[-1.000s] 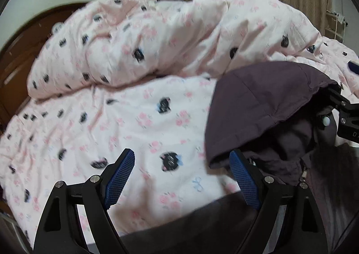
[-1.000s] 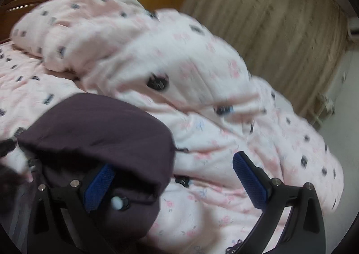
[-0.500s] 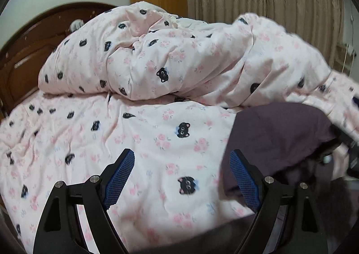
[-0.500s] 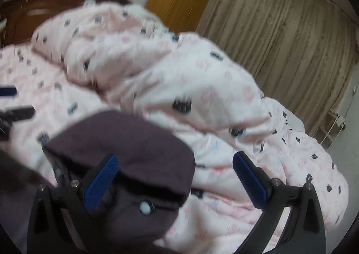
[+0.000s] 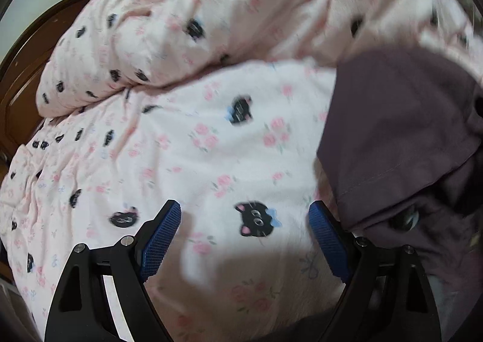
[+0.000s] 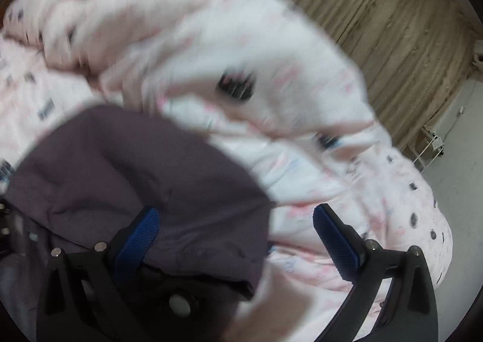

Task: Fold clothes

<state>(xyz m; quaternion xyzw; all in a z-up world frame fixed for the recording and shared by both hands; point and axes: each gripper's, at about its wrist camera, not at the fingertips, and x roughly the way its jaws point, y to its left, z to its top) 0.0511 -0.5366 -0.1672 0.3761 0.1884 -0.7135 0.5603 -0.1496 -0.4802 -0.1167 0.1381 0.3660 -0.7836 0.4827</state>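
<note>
Pink bedding printed with black cat faces and small roses covers the bed (image 5: 211, 154), with a bunched duvet (image 5: 241, 18) heaped toward the dark wooden headboard (image 5: 18, 76) and ribbed beige curtains (image 6: 392, 18) hanging beyond. Toward the right side of the bed lies a dark purple garment (image 5: 401, 136), its hood-like fold draped over darker cloth with a snap button showing near the hem. The left gripper (image 5: 245, 239) hangs over bare sheet just beside the garment's edge, its blue-padded fingers (image 5: 161, 240) spread wide and holding nothing. The right gripper (image 6: 238, 246) is also spread wide; its left finger (image 6: 137, 243) lies against the purple fabric, which bulges between the jaws, while the other finger (image 6: 338, 243) stands over the pink sheet. Both views are blurred by motion.
</note>
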